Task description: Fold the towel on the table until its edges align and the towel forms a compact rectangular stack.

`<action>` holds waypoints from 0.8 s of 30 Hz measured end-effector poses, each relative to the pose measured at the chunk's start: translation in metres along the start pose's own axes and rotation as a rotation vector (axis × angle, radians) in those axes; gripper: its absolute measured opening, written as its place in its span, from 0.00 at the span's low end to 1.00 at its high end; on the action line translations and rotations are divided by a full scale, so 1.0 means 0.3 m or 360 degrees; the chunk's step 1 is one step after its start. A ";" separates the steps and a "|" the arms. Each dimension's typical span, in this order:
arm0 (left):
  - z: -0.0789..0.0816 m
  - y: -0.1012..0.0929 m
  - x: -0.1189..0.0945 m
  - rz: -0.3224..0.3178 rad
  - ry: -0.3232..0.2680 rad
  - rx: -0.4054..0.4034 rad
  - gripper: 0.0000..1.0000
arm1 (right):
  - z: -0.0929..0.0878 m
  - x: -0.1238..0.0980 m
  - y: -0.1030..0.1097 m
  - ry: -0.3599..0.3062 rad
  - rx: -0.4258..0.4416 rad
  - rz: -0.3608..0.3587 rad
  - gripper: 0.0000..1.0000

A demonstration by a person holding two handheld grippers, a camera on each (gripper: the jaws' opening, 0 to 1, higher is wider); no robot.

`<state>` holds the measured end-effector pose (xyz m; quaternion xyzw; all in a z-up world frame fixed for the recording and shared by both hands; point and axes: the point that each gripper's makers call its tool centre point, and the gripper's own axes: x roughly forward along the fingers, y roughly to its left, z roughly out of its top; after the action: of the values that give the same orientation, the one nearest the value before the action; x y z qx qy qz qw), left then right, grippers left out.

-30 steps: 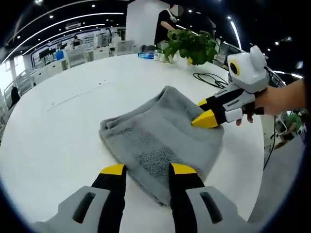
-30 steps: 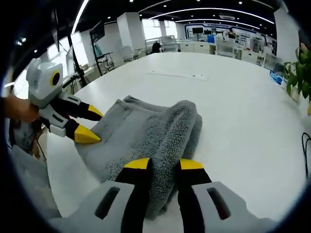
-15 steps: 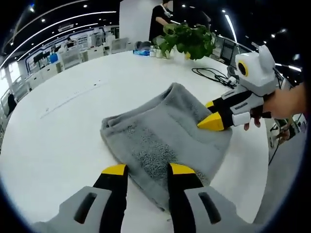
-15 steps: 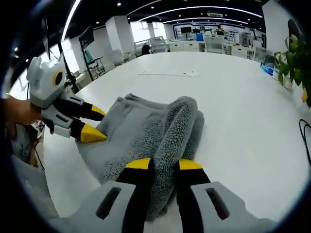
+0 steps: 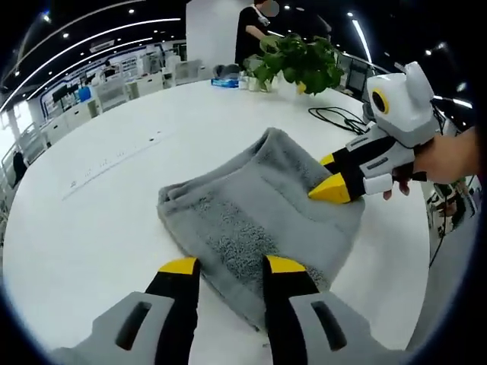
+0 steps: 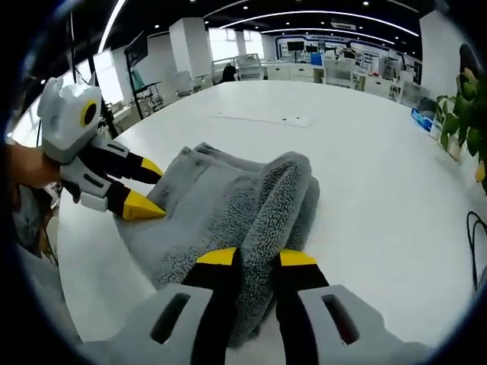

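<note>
A grey towel (image 5: 251, 205) lies folded on the white table (image 5: 91, 205). My left gripper (image 5: 232, 266) is open, its jaws straddling the towel's near edge, one tip over the bare table and one over the cloth. From the right my right gripper (image 5: 329, 176) comes in, its yellow tips on the towel's folded side. In the right gripper view the towel (image 6: 221, 198) rises in a thick ridge, and my right gripper (image 6: 257, 258) is shut on that ridge. There my left gripper (image 6: 146, 188) sits at the towel's left corner, jaws apart.
A potted plant (image 5: 300, 65) and small blue items (image 5: 227, 76) stand at the table's far edge, with a person behind them. A black cable (image 5: 335, 118) lies near the right gripper. A hand (image 5: 449, 156) holds that gripper. A thin strip (image 6: 262, 118) lies beyond the towel.
Both views have shifted slightly with the hands. The towel and both grippers keep the same places and holds.
</note>
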<state>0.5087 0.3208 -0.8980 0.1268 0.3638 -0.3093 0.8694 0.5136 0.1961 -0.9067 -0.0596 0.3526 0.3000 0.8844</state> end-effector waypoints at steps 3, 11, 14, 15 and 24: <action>0.009 0.008 0.009 -0.0002 0.0007 0.0003 0.34 | 0.009 0.012 -0.008 -0.0003 -0.0062 -0.0011 0.16; 0.012 0.013 0.014 0.0019 0.0039 -0.0011 0.34 | 0.017 0.014 -0.010 0.0008 -0.0045 0.0009 0.16; 0.011 0.013 0.011 0.0031 0.0052 -0.0008 0.34 | 0.019 0.011 -0.011 0.0023 -0.0003 0.0021 0.17; 0.011 0.013 0.010 0.0034 0.0052 -0.0011 0.34 | 0.019 0.010 -0.010 0.0025 0.0010 0.0020 0.17; 0.038 0.024 -0.031 0.0092 0.0004 0.0039 0.37 | 0.086 -0.043 -0.020 -0.0128 0.0021 -0.0058 0.27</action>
<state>0.5145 0.3254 -0.8836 0.1483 0.3573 -0.2884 0.8759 0.5247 0.1931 -0.8796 -0.0480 0.3175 0.2838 0.9035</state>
